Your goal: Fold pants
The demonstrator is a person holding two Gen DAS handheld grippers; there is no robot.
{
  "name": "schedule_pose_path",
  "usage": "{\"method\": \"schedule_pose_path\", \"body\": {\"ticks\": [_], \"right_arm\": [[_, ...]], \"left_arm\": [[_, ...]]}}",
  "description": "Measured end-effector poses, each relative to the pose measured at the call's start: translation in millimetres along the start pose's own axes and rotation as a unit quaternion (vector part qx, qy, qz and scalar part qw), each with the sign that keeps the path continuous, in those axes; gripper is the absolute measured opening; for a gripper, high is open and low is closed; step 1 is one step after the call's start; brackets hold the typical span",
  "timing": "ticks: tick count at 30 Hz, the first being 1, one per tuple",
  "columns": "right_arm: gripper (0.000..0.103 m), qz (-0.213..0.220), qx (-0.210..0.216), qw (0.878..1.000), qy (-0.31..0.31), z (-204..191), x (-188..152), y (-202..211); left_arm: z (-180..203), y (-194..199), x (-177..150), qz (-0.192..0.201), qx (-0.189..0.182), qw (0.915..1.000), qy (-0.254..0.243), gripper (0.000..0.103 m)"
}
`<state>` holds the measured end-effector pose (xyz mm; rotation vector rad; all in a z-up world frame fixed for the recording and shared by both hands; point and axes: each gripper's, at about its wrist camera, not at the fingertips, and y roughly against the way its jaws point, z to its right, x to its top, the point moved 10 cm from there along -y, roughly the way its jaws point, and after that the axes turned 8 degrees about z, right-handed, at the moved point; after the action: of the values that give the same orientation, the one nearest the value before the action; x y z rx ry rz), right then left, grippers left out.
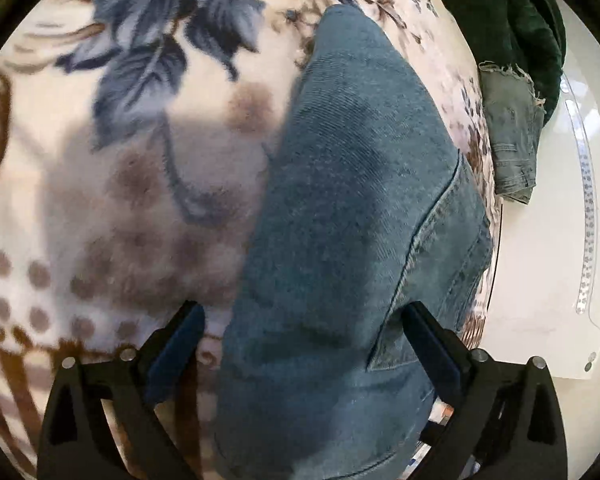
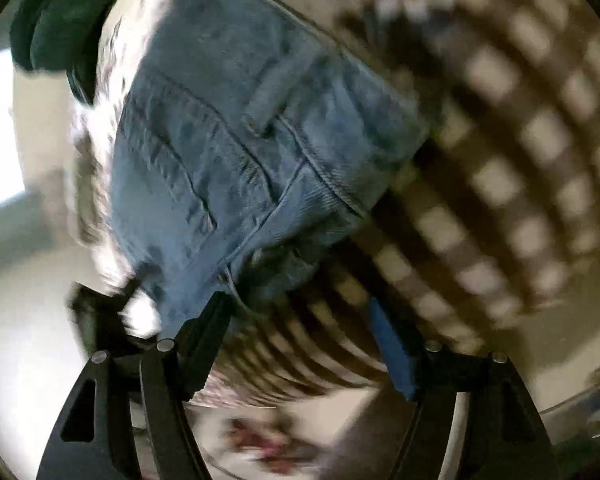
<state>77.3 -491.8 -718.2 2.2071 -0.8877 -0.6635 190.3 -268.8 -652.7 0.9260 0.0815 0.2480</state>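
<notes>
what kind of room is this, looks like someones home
Probably a bedroom or laundry spot at home: blue jeans lie on a plush floral blanket, with a dark green garment and another folded, frayed pair of jeans heaped at its edge.

motion-blurred checked blanket (image 2: 500, 128); jeans (image 1: 340, 240) cut off by bottom edge

blue jeans (image 1: 340, 208) x1 | grey jeans (image 1: 512, 136) x1 | green garment (image 1: 512, 12) x1 | blanket (image 1: 112, 184) x1
</notes>
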Motion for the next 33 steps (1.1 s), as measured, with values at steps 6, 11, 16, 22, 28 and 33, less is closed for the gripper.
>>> {"method": "schedule_pose_path", "body": {"ticks": [6, 11, 16, 22, 28, 33], "right_arm": [[0.082, 0.065, 0.069, 0.995, -0.031, -5.5, 22.3, -27.6], [0.082, 0.084, 0.145, 0.985, -0.033, -38.5, 16.4, -12.2], [0.082, 0.081, 0.154, 0.984, 0.04, -79.2, 13.5, -17.0], [0.057, 0.061, 0.09, 0.994, -0.013, -42.8, 33.8, -52.4], [0.038, 0.089, 0.085, 0.992, 0.013, -63.3, 23.3, -35.8], [0.035, 0.098, 0.079, 0.99, 0.057, -109.7, 19.0, -8.9]], "left_arm": [[0.2, -9.0, 2.4, -0.012, -0.02, 0.9997, -0.006, 0.103], [-8.9, -2.9, -0.7, -0.021, -0.038, 0.999, 0.009, 0.103], [-17.3, -1.6, -1.2, -0.018, -0.051, 0.9981, 0.028, 0.103], [2.9, -1.8, 2.3, -0.009, -0.06, 0.9979, 0.022, 0.089], [30.4, 18.9, -0.1, 0.003, -0.048, 0.9977, -0.047, 0.045], [57.7, 55.8, 9.8, 0.027, -0.053, 0.9968, -0.054, 0.041]]}}
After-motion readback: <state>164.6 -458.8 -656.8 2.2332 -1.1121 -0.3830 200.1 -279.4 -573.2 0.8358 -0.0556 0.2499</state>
